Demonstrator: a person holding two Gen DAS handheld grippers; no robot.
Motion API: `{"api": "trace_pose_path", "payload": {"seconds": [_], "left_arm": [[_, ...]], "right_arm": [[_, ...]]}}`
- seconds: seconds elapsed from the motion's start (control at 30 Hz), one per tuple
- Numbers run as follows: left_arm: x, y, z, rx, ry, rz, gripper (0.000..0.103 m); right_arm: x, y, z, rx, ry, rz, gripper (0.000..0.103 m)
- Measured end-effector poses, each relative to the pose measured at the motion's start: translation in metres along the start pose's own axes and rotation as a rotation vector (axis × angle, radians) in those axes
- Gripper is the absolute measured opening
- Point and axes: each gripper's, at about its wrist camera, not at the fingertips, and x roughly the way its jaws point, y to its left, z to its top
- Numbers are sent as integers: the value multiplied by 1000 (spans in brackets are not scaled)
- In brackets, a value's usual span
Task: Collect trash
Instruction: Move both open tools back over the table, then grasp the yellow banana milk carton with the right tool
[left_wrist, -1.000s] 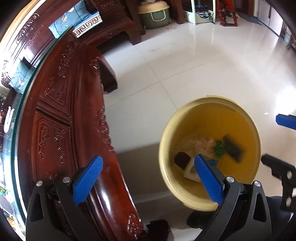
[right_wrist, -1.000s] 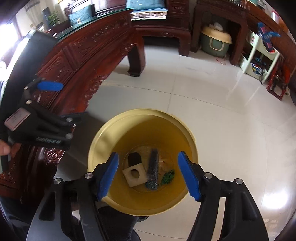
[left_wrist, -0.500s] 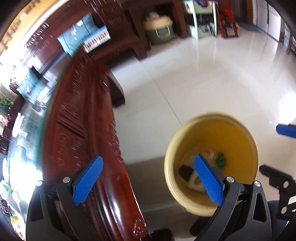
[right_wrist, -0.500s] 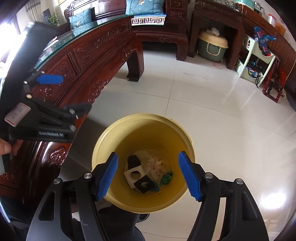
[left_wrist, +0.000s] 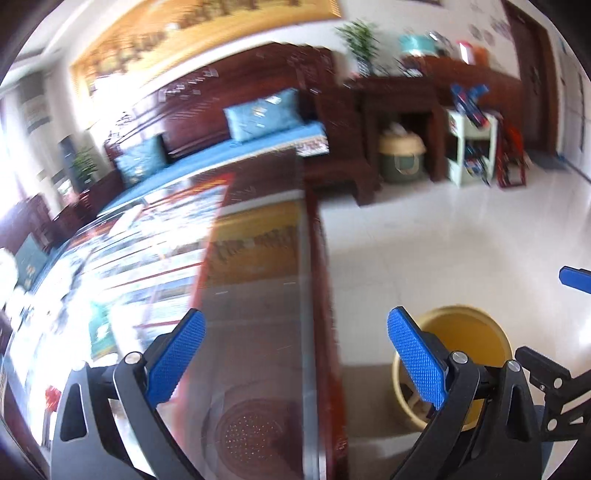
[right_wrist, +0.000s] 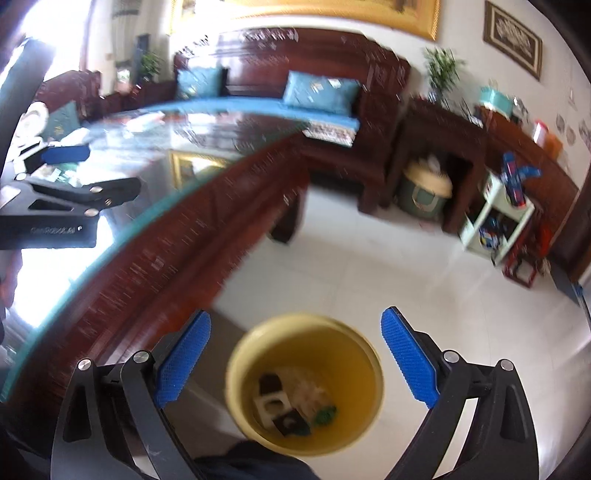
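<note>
now that both cameras have swung up from the bin (right_wrist: 303, 384) toward the table (left_wrist: 255, 332), we judge the drop done. our left gripper (left_wrist: 295, 362) and right gripper (right_wrist: 295, 362) gape wide, empty. the trash (right_wrist: 291, 406) lies in the bin.

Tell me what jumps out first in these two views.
The yellow bin on the white floor, seen between the open right gripper, with dark, white and green scraps at its bottom. Beside it runs the carved red wooden table with its glass top, over which the open, empty left gripper points.
</note>
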Motion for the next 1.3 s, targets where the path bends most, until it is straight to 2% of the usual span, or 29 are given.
{"api": "trace_pose_path", "payload": {"seconds": [0.2, 0.33, 0.6, 0.7, 0.93, 1.13, 1.3], "left_arm": [[-44, 77, -24, -147, -32, 73, 99], [-66, 123, -44, -233, -42, 130, 99], [-96, 213, -87, -400, -34, 217, 99], [-100, 239, -102, -448, -23, 222, 99], [-91, 273, -121, -498, 11, 243, 99], [-67, 305, -138, -553, 69, 175, 99], [-47, 322, -151, -598, 107, 154, 99]], "right_arm": [[-28, 53, 30, -38, -99, 77, 94], [-41, 97, 49, -89, -159, 160, 94], [-52, 184, 75, -195, -216, 314, 94], [-49, 209, 83, -213, -214, 361, 94], [-36, 258, 90, -268, -189, 426, 94], [-11, 292, 98, -362, -167, 495, 94], [13, 321, 108, -481, -163, 489, 94]]}}
